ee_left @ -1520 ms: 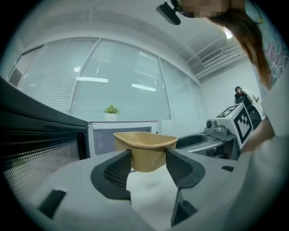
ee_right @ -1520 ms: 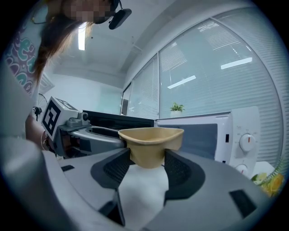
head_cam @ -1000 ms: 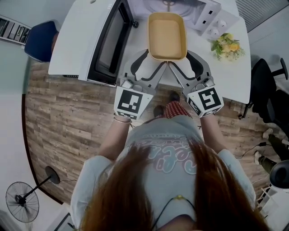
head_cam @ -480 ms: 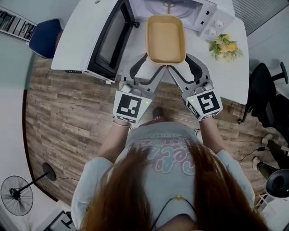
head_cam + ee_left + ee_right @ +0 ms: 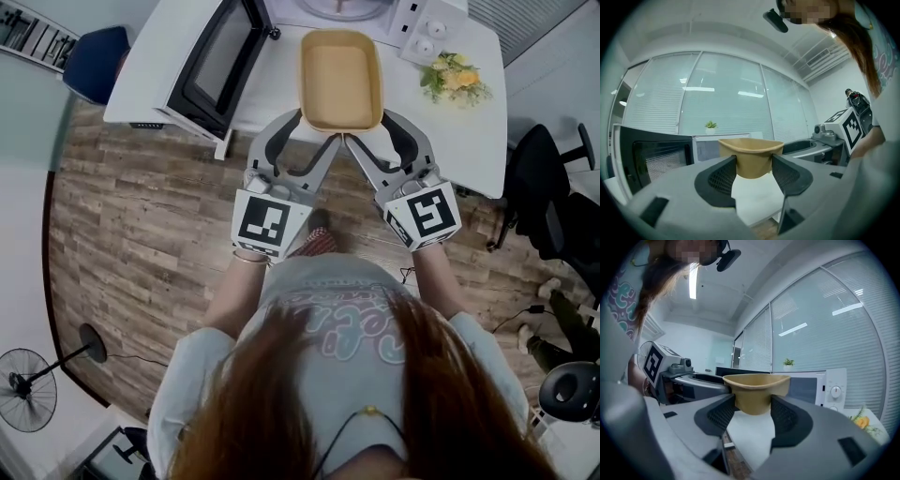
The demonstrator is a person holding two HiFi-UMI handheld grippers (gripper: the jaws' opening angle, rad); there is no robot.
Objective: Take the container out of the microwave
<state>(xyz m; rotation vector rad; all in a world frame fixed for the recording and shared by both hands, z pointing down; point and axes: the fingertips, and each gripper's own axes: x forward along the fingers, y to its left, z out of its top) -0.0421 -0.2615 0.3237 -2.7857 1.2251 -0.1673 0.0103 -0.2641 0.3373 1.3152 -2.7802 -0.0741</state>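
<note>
Left gripper [image 5: 317, 128] and right gripper [image 5: 368, 128], in the head view, each pinch one near corner of a tan oblong container [image 5: 341, 80]. It is held in front of the microwave [image 5: 414, 22], outside the oven and over the white tabletop [image 5: 469, 141]. The door [image 5: 208, 58] hangs open at left, and yellow flowers [image 5: 452, 79] lie at right.

In the left gripper view, the left gripper [image 5: 753, 165] presses its two ribbed pads against the container [image 5: 750, 154], whose base appears clear of the tabletop.

In the right gripper view, the right gripper [image 5: 753, 409] clamps the container [image 5: 757, 389] the same way, with the microwave [image 5: 825, 390] behind.

The lifting-out step looks nearly done. The next move probably calls for lowering the container level onto the tabletop, then releasing both sides together.

The container looks empty, shallow, thin-walled, matte, with rounded corners and a flared rim.
</note>
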